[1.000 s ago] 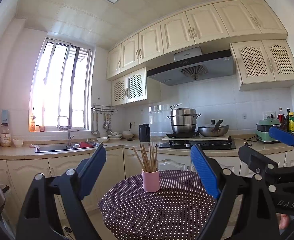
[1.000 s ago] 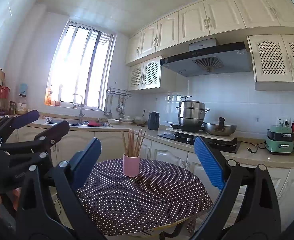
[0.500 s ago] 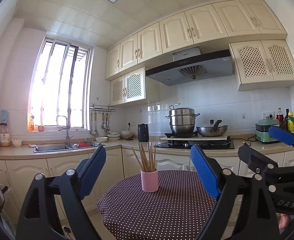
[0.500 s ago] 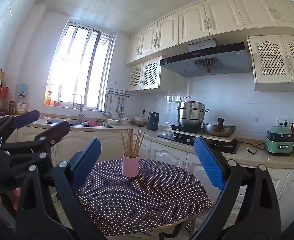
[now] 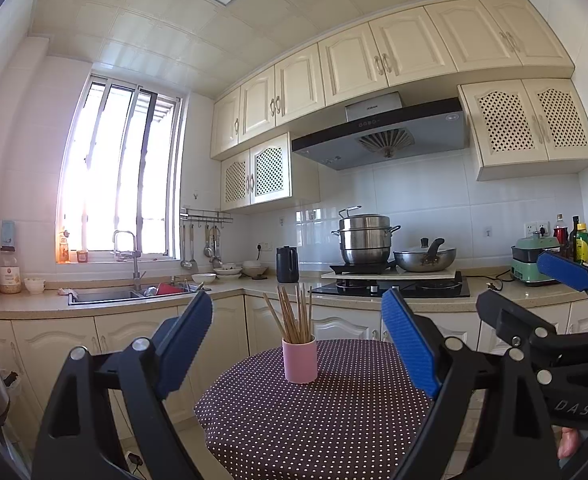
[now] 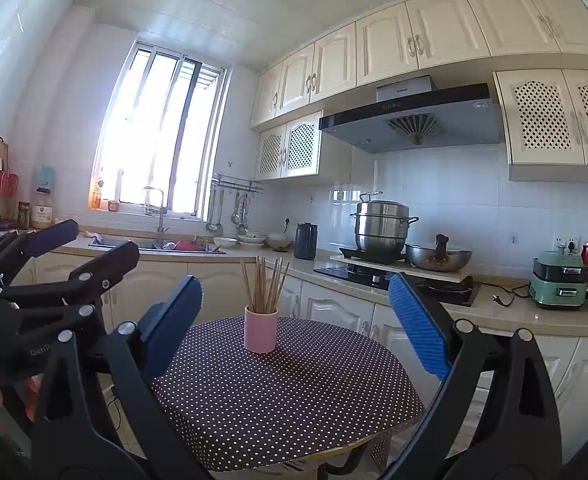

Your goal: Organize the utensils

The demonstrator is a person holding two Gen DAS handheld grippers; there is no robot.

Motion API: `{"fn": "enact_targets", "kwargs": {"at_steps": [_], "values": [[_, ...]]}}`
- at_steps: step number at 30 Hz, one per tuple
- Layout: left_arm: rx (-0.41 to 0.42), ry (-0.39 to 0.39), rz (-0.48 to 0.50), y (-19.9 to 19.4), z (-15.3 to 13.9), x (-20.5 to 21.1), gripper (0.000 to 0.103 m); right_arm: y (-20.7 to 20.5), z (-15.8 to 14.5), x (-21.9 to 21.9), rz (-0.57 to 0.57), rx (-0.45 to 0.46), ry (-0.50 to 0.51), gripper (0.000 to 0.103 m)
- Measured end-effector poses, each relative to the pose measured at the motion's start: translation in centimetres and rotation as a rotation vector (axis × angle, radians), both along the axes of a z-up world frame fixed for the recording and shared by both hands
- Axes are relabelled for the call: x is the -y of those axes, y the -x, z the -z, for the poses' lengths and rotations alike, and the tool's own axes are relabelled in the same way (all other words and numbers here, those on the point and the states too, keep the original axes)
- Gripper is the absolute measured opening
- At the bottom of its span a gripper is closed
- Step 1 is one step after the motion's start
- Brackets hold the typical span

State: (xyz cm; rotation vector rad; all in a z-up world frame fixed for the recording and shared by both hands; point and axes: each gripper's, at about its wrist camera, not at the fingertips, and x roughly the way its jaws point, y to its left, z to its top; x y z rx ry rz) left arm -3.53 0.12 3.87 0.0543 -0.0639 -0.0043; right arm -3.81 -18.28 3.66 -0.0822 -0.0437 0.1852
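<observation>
A pink cup (image 5: 300, 360) holding several wooden chopsticks (image 5: 294, 314) stands upright on a round table with a dark polka-dot cloth (image 5: 314, 420). It also shows in the right wrist view (image 6: 260, 330), with its chopsticks (image 6: 265, 285) on the same table (image 6: 273, 396). My left gripper (image 5: 298, 344) is open and empty, held in the air short of the table. My right gripper (image 6: 296, 324) is open and empty, also short of the table. Each gripper shows at the edge of the other's view.
Behind the table runs a kitchen counter with a sink (image 5: 105, 296), a black kettle (image 5: 287, 264), a steel steamer pot (image 5: 366, 238) and a wok (image 5: 424, 258) on the hob. A green appliance (image 6: 560, 280) and bottles stand at the right.
Both views have shifted very slightly; the cup sits a touch left in the left wrist view. Both grippers stay open and empty.
</observation>
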Motion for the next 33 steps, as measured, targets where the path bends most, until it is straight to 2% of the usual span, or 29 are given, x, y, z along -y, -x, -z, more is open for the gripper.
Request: {"fn": "enact_targets", "kwargs": {"at_steps": [33], "values": [[-0.010, 0.006, 0.001, 0.0, 1.0, -0.7, 0.085, 0.1, 0.4, 0.0, 0.004, -0.012, 0.001, 0.093]]}}
